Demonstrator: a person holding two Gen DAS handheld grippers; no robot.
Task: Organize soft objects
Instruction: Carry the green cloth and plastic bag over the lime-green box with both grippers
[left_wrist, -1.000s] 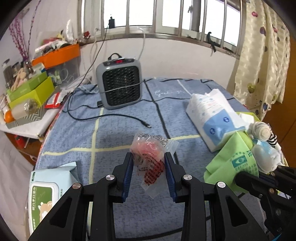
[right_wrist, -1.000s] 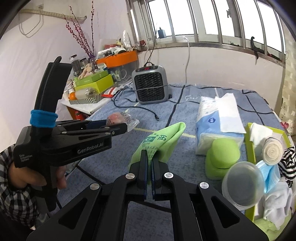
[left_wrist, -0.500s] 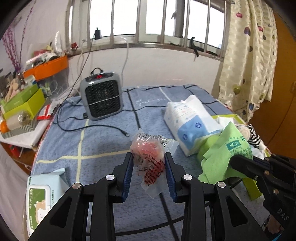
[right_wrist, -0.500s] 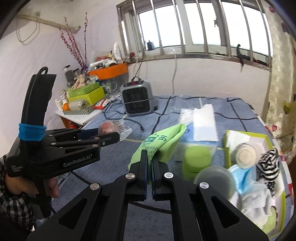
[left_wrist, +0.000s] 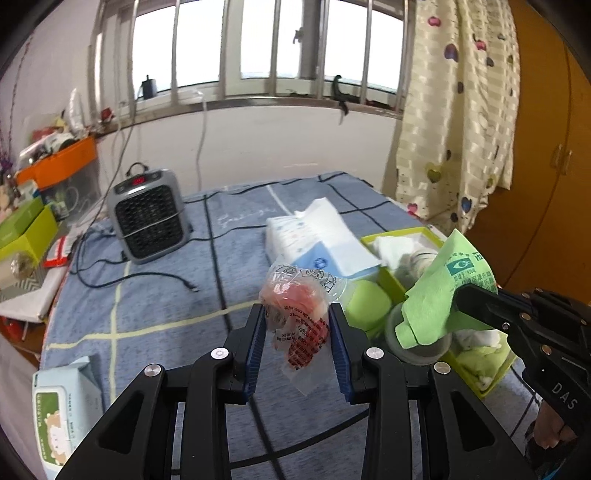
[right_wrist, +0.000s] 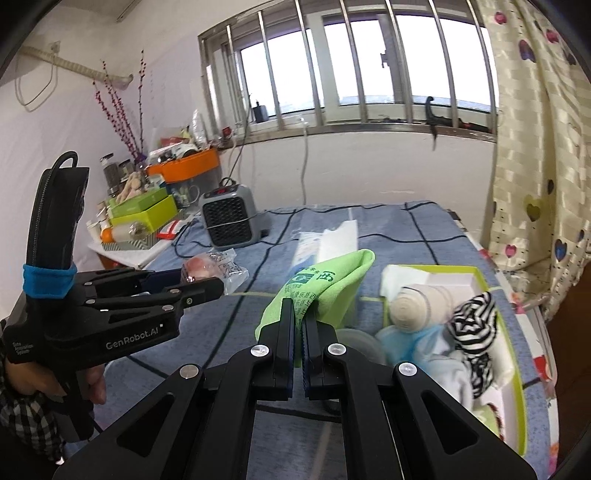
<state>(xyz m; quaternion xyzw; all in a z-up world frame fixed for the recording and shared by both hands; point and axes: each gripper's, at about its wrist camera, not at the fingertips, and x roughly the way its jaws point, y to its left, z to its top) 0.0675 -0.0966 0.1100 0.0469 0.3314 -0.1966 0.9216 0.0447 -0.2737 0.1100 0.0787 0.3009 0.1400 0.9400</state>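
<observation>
1. Grippers first: left gripper (left_wrist: 297, 321) pinches a clear packet (left_wrist: 297, 314) with something red-pink inside, held in the air above the blue cloth-covered table (left_wrist: 155, 295).
2. Right gripper (right_wrist: 298, 325) is pressed together on a green cloth (right_wrist: 321, 284), also lifted; in the left wrist view the cloth hangs at 3 o'clock of the packet, near it but apart.
3. Green tray (right_wrist: 517, 376) sits at 3 o'clock of the right gripper. Already in it: rolled bandage (right_wrist: 417, 306), striped fabric (right_wrist: 476, 317), blue mask (right_wrist: 402, 343), white cloths. So part of the sorting looks done.
4. Both held items are outside the tray, not yet placed. Probably next in.
5. Left on the table: tissue pack (left_wrist: 321, 243) at 12 o'clock of the left gripper, green sponge-like lump (left_wrist: 365, 302) just beside the tray, round clear lid (left_wrist: 417, 347) partly hidden by the cloth, wet-wipes pack (left_wrist: 62, 402) at 8 o'clock.
6. Heater (left_wrist: 147, 218) at 11 o'clock, far side; not a soft object.
7. Judgement: roughly midway, several loose soft items remain.
</observation>
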